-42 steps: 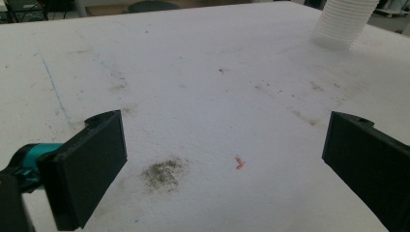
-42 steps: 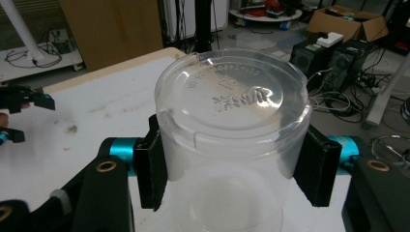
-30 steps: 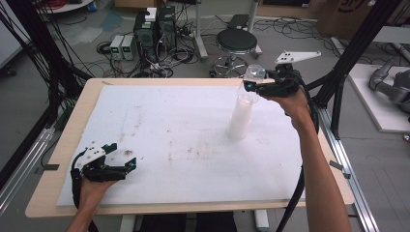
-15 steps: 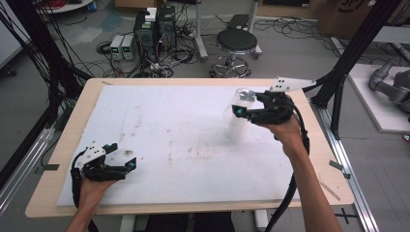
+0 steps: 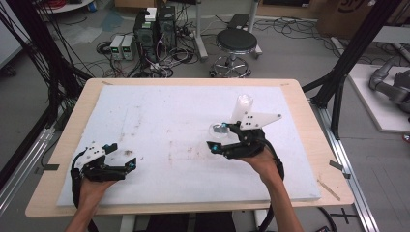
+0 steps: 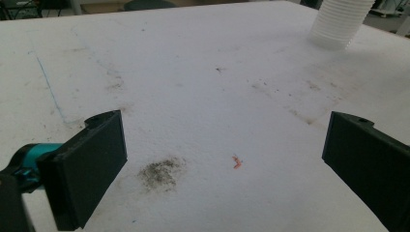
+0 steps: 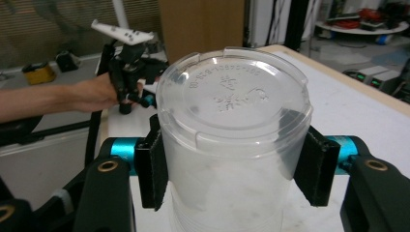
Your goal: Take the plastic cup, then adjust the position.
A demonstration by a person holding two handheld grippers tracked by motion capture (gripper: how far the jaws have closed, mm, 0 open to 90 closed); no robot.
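Right gripper (image 5: 218, 140) grips a clear plastic cup (image 7: 232, 140), one pad pressed against each side of its wall. The cup lies roughly level, base pointing toward the other hand, held off the white foam sheet (image 5: 159, 121) right of the sheet's centre. A stack of white cups (image 6: 342, 21) stands upright on the sheet just behind this gripper. Left gripper (image 5: 124, 160) rests at the near left corner, jaws spread wide with nothing between them. Sheet is stained in patches.
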